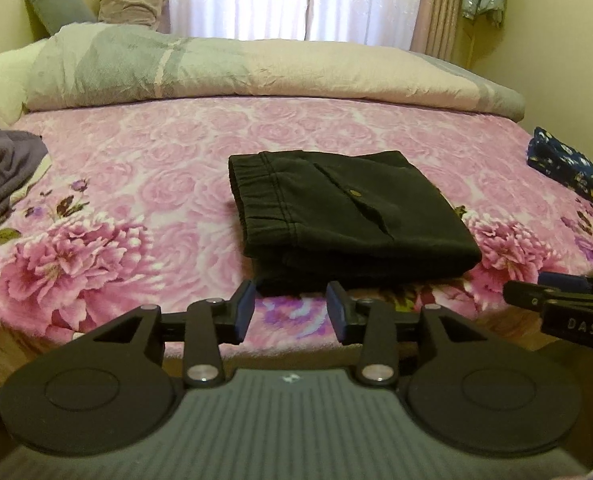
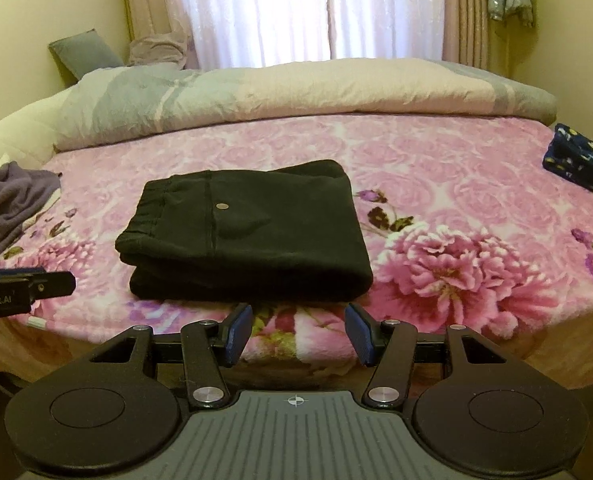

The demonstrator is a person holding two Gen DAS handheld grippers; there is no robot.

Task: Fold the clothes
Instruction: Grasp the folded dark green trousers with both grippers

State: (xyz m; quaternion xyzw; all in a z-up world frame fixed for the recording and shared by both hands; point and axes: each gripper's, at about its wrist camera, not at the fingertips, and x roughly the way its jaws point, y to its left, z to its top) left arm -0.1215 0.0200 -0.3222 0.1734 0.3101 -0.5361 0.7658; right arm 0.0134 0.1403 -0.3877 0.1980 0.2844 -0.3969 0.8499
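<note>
Black trousers (image 1: 344, 216) (image 2: 248, 236), folded into a thick rectangle with the elastic waistband at the left and a pocket button on top, lie on the pink flowered bedspread (image 1: 168, 168) (image 2: 436, 184). My left gripper (image 1: 290, 308) hangs open just short of the fold's near edge, with nothing between its blue pads. Open too is my right gripper (image 2: 298, 332), close to the near right corner of the fold and apart from it. Each gripper shows at the edge of the other's view, the right one (image 1: 536, 300) and the left one (image 2: 52, 282).
A crumpled grey-purple garment (image 1: 4, 168) (image 2: 12, 204) lies at the bed's left edge. A folded dark blue patterned garment (image 1: 564, 168) (image 2: 584, 168) sits at the right edge. A rolled duvet (image 1: 236, 72) (image 2: 276, 92) runs along the back, before a curtained window.
</note>
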